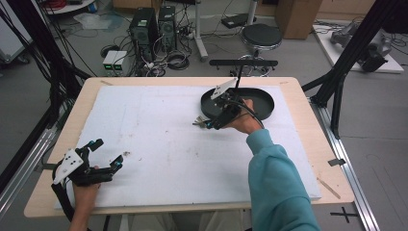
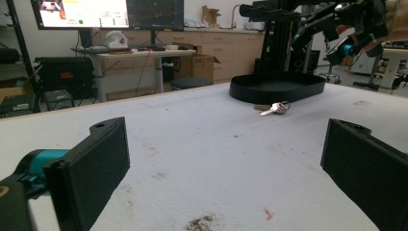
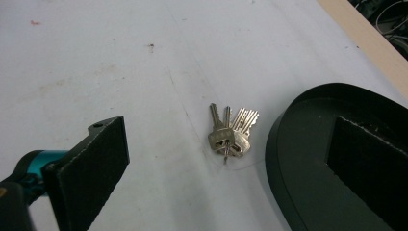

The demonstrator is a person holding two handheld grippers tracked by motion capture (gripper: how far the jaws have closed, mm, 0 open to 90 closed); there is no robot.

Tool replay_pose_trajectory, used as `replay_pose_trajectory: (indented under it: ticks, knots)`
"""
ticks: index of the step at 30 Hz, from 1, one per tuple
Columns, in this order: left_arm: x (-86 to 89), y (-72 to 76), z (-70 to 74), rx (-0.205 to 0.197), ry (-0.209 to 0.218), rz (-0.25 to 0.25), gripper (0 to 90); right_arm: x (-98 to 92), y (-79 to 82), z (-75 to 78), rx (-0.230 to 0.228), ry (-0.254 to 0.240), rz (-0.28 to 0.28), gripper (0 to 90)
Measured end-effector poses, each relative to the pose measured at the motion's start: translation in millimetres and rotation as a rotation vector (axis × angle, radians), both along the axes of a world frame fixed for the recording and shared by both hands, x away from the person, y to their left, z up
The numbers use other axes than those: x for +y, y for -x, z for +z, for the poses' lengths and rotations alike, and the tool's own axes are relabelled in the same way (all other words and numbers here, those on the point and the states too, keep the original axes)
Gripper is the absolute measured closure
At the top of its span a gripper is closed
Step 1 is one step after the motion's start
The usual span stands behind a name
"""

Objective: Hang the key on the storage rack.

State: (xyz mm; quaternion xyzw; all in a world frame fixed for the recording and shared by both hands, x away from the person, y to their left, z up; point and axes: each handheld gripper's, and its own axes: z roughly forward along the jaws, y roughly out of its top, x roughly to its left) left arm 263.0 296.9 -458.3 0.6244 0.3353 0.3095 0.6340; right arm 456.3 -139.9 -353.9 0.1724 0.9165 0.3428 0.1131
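A bunch of silver keys (image 3: 230,134) lies flat on the white foam board (image 1: 159,144), just left of a black oval tray (image 3: 303,159). My right gripper (image 3: 227,166) hangs above the keys, open, one jaw over the board and the other over the tray's rim. From above, the right gripper (image 1: 208,123) is at the tray's (image 1: 262,100) near-left edge, with the keys (image 1: 197,122) beside its tips. My left gripper (image 1: 108,153) rests open at the board's near-left corner with nothing between its jaws. Seen along the left gripper (image 2: 221,163), the keys (image 2: 273,108) and the tray (image 2: 276,87) lie far ahead.
The foam board covers a wooden table (image 1: 315,144). Black frame posts (image 1: 349,53) stand at the table's right and left sides. A stool (image 1: 261,36) and computer towers (image 1: 144,26) stand on the floor beyond the far edge. Small dirt specks (image 2: 202,222) mark the board.
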Motion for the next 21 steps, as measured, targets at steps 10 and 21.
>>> replay_pose_trajectory:
  ticks: [10,21]
  knots:
    - [0.4,-0.2,0.1,0.001,0.0,0.001,3.5,19.6,-13.7,-27.0,0.074,0.07,0.012,0.7]
    - [0.4,-0.6,0.1,0.004,0.003,0.003,3.5,23.9,-19.3,-38.6,0.113,0.129,0.002,2.9]
